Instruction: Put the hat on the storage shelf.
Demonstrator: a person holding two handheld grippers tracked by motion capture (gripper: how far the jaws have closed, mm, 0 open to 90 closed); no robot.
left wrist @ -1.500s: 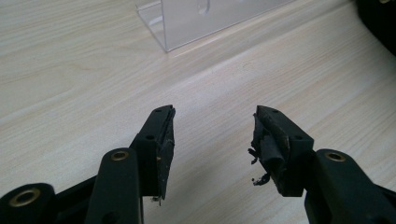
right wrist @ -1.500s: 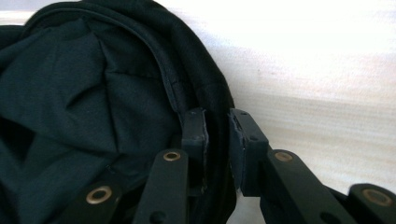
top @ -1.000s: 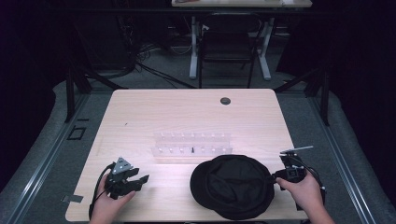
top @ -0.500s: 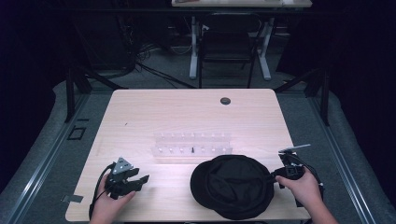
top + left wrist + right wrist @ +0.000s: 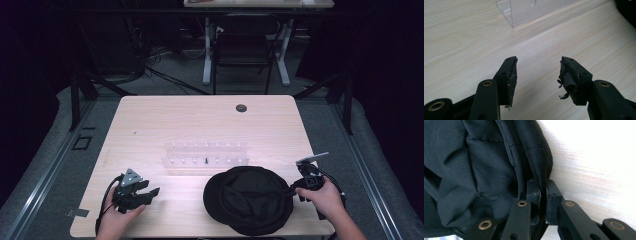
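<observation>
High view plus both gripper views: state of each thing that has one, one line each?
left gripper: open, jaws apart over bare table, holding nothing.
right gripper: shut on the black cap's edge.
black cap: lying on the table, rim pinched at its right side.
clear rack: upright on the table, apart from both grippers; contents too small to tell.
table: flat, light wood.

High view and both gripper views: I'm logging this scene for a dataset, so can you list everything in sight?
cap: one, black, table's near edge, right of centre
clear rack: one, transparent, mid-table, behind the cap
grommet: one, dark, far table edge
table: one, light wood
chair: one, dark, beyond the table
left claw: one, black, open over bare wood, near left
right claw: one, black, shut on the cap's edge
hands: two, one on each claw
</observation>
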